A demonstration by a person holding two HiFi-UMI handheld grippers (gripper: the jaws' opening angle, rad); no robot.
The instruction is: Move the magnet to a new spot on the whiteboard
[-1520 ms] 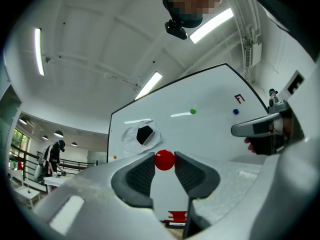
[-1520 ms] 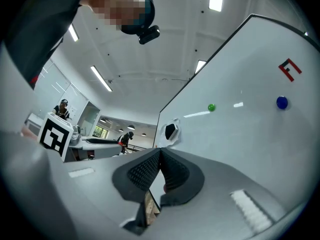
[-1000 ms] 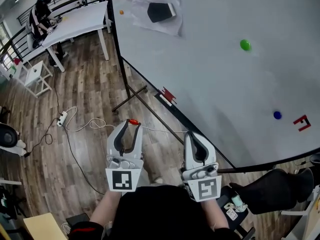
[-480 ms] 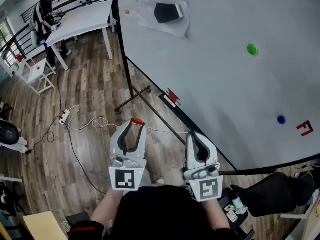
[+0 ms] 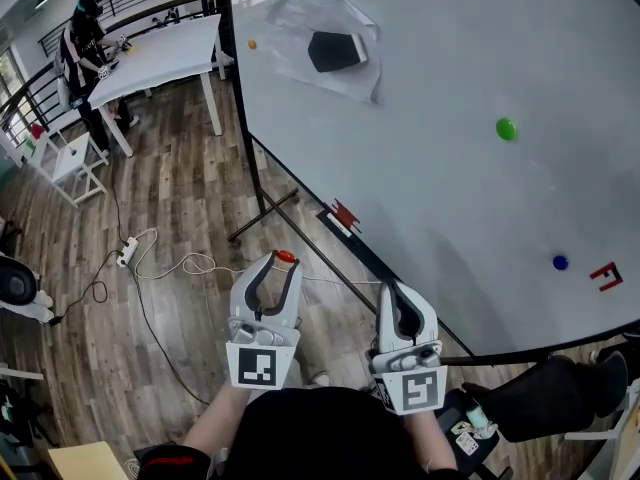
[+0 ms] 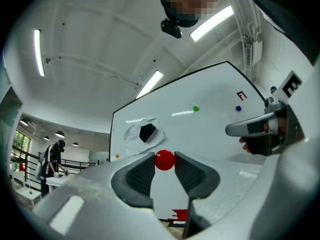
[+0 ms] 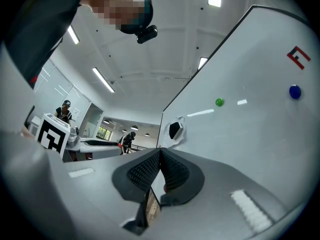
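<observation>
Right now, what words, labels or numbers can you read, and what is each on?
"F": red mark on the whiteboard, lower right; it could be an "E".
Red shape at the whiteboard's bottom edge: not readable as text.
Left gripper and right gripper cubes: square marker patterns, no words.
Red magnet: no print.

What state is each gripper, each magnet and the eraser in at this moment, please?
left gripper: shut on the red magnet, held clear of the whiteboard
red magnet: pinched between the left jaws
right gripper: shut, empty
green magnet: stuck on the whiteboard
blue magnet: stuck on the whiteboard
orange magnet: stuck on the whiteboard
black eraser: on the whiteboard, over a crumpled clear sheet
</observation>
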